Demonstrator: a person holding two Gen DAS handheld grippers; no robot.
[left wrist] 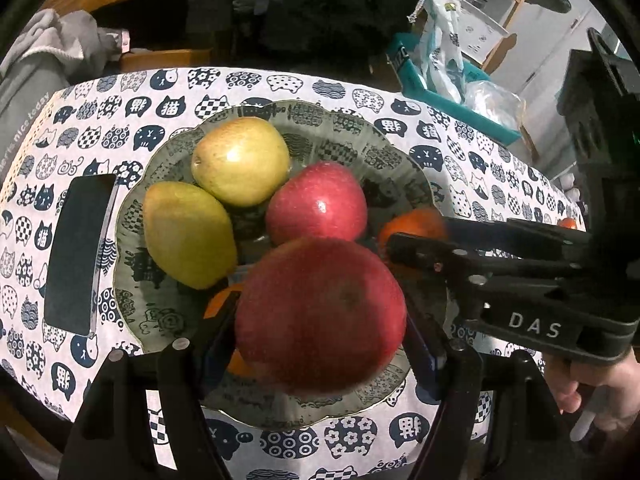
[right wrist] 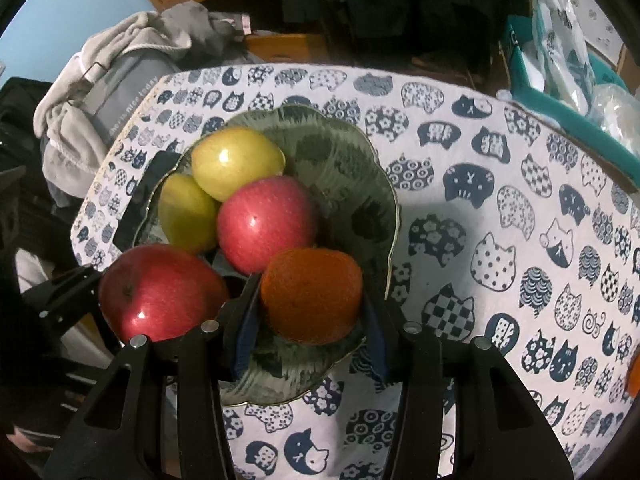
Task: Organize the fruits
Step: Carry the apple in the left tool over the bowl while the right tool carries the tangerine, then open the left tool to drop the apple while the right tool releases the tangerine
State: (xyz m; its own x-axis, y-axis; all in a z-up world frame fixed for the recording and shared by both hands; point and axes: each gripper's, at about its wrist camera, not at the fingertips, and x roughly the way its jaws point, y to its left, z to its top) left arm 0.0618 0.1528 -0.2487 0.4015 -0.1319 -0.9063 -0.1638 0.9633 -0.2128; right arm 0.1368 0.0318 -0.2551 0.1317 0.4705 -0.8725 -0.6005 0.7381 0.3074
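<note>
My left gripper (left wrist: 320,316) is shut on a big red apple (left wrist: 320,308), held just above the near part of the patterned green plate (left wrist: 352,152). On the plate lie two yellow-green fruits (left wrist: 240,160) (left wrist: 188,232), a smaller red apple (left wrist: 316,204) and an orange (left wrist: 222,300) half hidden under the held apple. My right gripper (right wrist: 312,296) is shut on another orange (right wrist: 312,288), low over the plate's (right wrist: 360,184) near edge; whether it touches I cannot tell. It appears at the right of the left wrist view (left wrist: 420,232).
A dark phone (left wrist: 80,252) lies left of the plate on the cat-print tablecloth (left wrist: 460,152). One more orange (left wrist: 568,223) sits at the table's far right. A teal bin (left wrist: 440,92) with plastic bags stands behind, and grey clothing (left wrist: 40,60) hangs at the back left.
</note>
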